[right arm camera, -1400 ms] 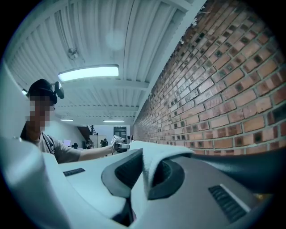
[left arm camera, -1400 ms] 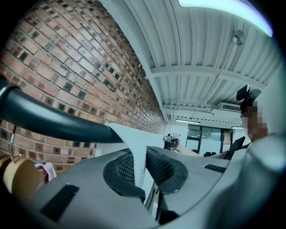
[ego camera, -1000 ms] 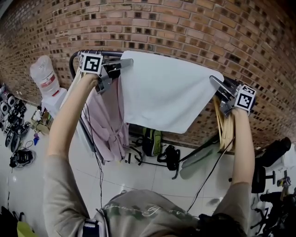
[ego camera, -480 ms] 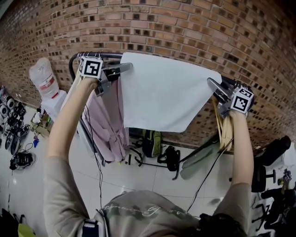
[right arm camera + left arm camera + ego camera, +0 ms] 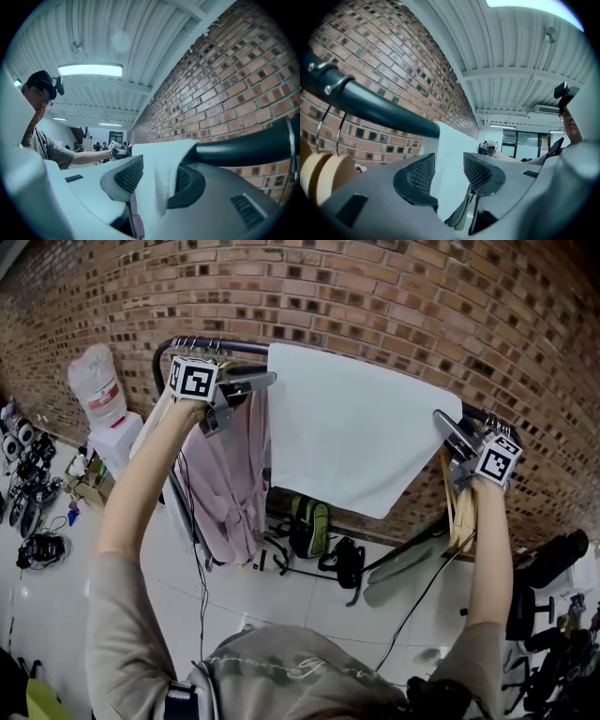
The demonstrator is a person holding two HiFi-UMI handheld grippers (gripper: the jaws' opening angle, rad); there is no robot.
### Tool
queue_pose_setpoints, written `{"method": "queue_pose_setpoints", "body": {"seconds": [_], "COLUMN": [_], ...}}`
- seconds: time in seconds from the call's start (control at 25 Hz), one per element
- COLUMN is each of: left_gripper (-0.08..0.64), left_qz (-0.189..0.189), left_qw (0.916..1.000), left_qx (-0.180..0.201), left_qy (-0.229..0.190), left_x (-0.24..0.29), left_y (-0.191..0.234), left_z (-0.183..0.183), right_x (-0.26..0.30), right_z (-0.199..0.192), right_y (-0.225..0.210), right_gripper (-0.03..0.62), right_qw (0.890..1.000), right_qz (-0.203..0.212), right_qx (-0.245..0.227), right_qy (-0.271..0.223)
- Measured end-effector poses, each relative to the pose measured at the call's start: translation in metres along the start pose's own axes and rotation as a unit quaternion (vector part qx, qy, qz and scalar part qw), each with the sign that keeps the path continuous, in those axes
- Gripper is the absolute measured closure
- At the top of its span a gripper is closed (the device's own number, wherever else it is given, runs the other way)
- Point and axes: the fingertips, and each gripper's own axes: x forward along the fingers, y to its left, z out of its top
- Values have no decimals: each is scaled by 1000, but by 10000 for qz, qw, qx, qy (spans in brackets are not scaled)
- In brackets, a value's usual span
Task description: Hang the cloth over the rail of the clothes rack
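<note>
Head view: the white cloth [image 5: 347, 437] lies draped over the dark rail [image 5: 246, 346] of the clothes rack, in front of the brick wall [image 5: 394, 296], with its near half hanging down toward you. You hold your left gripper [image 5: 265, 381] level at the cloth's upper left corner and your right gripper [image 5: 441, 420] level at its upper right corner, both at rail height. A pink garment [image 5: 230, 479] hangs from the rail just beside the cloth's left edge, below your left gripper. Wooden hangers [image 5: 457, 507] hang under your right gripper.

Left gripper view: the jaws of your left gripper [image 5: 449, 171] have just been opening and stand apart. The cloth [image 5: 450, 150] shows in the gap between the meshed pads [image 5: 421, 173], and neither pad presses on it. The rail [image 5: 379, 110] crosses above.

Right gripper view: the jaws of your right gripper [image 5: 157, 178] have likewise just been opening. The cloth [image 5: 161, 164] lies slack between them, released, where it folds over the rail [image 5: 243, 145].
</note>
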Motion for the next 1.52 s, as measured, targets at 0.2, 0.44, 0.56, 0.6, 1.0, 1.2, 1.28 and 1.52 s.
{"method": "queue_pose_setpoints", "body": {"seconds": [0.2,0.44,0.56,0.6,1.0,1.2,1.28,1.52], "left_gripper": [380,382,385,440,492,437,437,450], "left_qz": [180,591,521,478,19,34,81,-39], "left_qw": [9998,9982,9984,9984,9999,9994,9989,9992], "left_qx": [15,-23,-156,-192,155,282,332,294], "left_qy": [66,3,-175,-215,29,194,330,252], "left_x": [2,3,1,1,21,22,30,41], "left_y": [5,20,19,19,7,19,24,23], "left_z": [-8,-2,5,7,-4,-19,-27,-38], "right_x": [2,1,-2,-3,-3,-3,-3,0], "right_z": [7,9,3,2,3,3,2,0], "right_y": [3,0,2,2,0,-1,-2,-2], "right_gripper": [477,477,479,479,479,479,479,479], "right_qw": [9999,9991,9988,9987,9985,9984,9985,9988], "right_qz": [-43,-383,-483,-502,-523,-541,-525,-469], "right_qx": [99,109,17,-24,158,170,167,149], "right_qy": [-113,-107,36,82,-24,0,2,58]}}
